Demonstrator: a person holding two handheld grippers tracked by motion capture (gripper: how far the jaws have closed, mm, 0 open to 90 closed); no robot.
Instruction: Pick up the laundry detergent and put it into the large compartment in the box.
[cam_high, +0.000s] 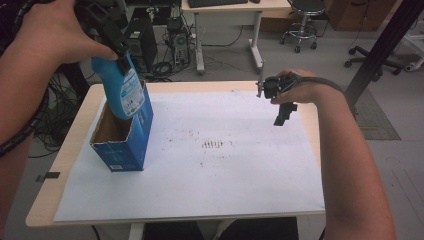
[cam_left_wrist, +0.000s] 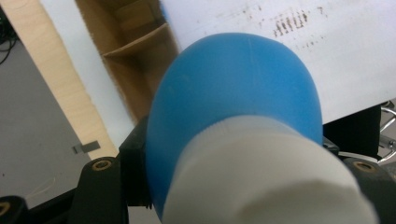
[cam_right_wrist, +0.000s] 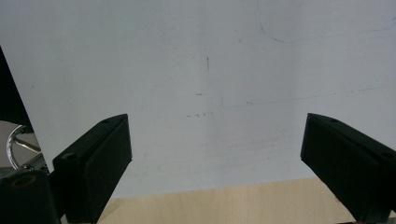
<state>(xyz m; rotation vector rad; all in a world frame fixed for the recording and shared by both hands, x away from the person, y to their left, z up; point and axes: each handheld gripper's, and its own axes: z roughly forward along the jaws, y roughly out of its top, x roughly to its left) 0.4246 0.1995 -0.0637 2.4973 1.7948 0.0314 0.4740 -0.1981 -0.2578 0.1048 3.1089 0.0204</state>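
High view. Blue carton (cam_high: 125, 135): open-topped, brown card inside, standing near the worktop's (cam_high: 165, 87) far left corner on a white sheet (cam_high: 210, 185). Contents: the lower end of one blue bottle (cam_high: 122, 90), which stands tilted in the carton's mouth, most of its body above the rim. Bottle: blue plastic, white printed label on its side. Left tool (cam_high: 117, 52): clamped on the bottle's top end. Right tool (cam_high: 282, 115): held above the sheet near the worktop's far right corner, well apart from the carton.

Left gripper view. Bottle (cam_left_wrist: 233, 93): rounded blue shoulder, white ribbed cap nearest the camera, gripped between the jaws. Carton (cam_left_wrist: 135, 51): brown interior below, a folded flap across it.

Right gripper view. Right tool (cam_right_wrist: 215, 154): jaws wide apart, nothing between them, over the sheet (cam_right_wrist: 187, 70) and the worktop's (cam_right_wrist: 224, 205) pale wood edge.
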